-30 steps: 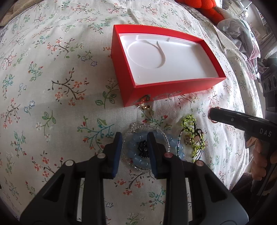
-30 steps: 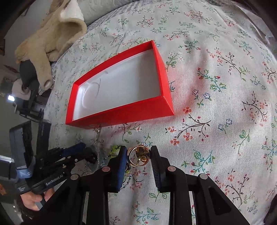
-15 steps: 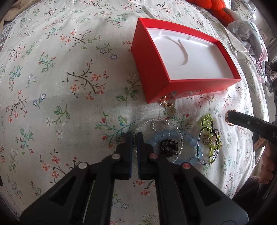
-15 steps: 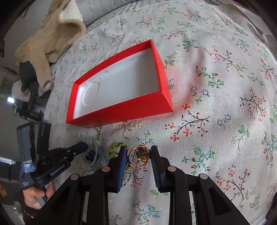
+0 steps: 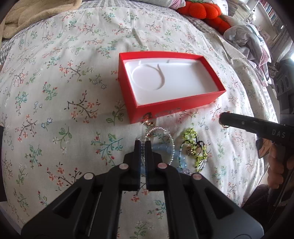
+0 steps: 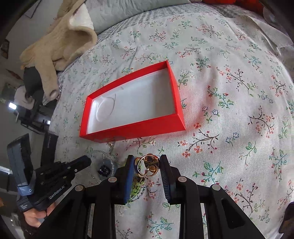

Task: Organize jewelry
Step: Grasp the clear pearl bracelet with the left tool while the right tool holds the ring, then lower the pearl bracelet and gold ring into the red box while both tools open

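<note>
An open red box (image 5: 176, 103) with a white liner lies on the floral bedspread; it also shows in the right wrist view (image 6: 132, 128). In front of it lie a clear bead necklace (image 5: 165, 134), a pale blue bead bracelet (image 5: 165, 149) and a yellow-green bead bracelet (image 5: 194, 147). My left gripper (image 5: 143, 145) is shut on a thin silver chain, just above the pile. My right gripper (image 6: 147, 165) is shut on a gold ring ornament (image 6: 148, 165), held above the bedspread right of the pile; it shows at the right of the left wrist view (image 5: 225, 120).
A small gold charm (image 5: 149, 123) lies against the box's front wall. A beige blanket (image 6: 60, 42) is bunched at the far left. Red plush items (image 5: 202, 11) and crumpled clothes (image 5: 244, 38) lie at the far right of the bed.
My left gripper closed its jaws at the pile, took hold of the thin chain and lifted back a little. My right gripper kept the gold ring and hardly moved.
</note>
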Motion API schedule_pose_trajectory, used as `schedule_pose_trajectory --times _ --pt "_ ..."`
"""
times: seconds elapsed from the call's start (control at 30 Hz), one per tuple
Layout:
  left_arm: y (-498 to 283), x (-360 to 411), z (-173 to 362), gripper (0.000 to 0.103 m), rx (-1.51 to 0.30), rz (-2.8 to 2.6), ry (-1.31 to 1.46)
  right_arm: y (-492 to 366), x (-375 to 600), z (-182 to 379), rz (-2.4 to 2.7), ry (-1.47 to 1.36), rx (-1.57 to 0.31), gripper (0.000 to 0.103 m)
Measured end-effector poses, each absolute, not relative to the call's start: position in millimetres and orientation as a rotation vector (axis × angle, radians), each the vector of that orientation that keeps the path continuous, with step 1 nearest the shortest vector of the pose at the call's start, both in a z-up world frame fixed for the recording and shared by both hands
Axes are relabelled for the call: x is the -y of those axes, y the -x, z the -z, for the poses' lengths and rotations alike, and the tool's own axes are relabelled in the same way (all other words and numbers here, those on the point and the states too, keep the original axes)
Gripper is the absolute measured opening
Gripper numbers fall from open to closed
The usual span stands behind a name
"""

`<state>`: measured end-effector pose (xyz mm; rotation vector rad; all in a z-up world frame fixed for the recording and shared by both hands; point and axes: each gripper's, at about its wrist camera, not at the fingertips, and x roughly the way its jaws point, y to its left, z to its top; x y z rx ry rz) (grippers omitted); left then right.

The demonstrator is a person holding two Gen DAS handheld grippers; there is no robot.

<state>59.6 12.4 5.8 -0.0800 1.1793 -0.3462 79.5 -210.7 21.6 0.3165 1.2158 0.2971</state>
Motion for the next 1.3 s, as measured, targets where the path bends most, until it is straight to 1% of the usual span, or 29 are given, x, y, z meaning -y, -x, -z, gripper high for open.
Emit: schedule_pose_trajectory --times 0.33,0.47,0.63,0.8,1.0,1.23,1.27,1.3 --pt "-68 16 -68 0.004 -1.008 0.43 0.188 -88 211 -50 -0.307 -0.375 -1.107 0.028" --pt "-79 22 -78 0.004 -0.947 0.448 0.237 -98 214 -54 -0.295 -0.391 -1.075 0.028" --pt "-99 32 -72 0.004 -0.92 0.458 0.298 -114 221 -50 -0.263 -0.393 -1.046 0.028" --pt "-117 37 -53 0.005 -0.933 0.446 0.348 -125 226 -37 -0.249 -0.423 -1.063 0.028" --pt "-133 34 -30 0.005 -0.971 0.285 0.269 -131 221 -29 -0.243 -0.411 -1.086 0.029" --pt "-136 30 -21 0.005 -0.991 0.222 0.206 -133 217 -28 -0.241 -0.38 -1.089 0.029" --pt "-136 31 -21 0.006 -0.993 0.214 0.192 -133 218 -29 -0.244 -0.383 -1.084 0.033" --pt "-135 31 -21 0.008 -0.995 0.211 0.177 -132 218 -31 -0.242 -0.385 -1.08 0.041"
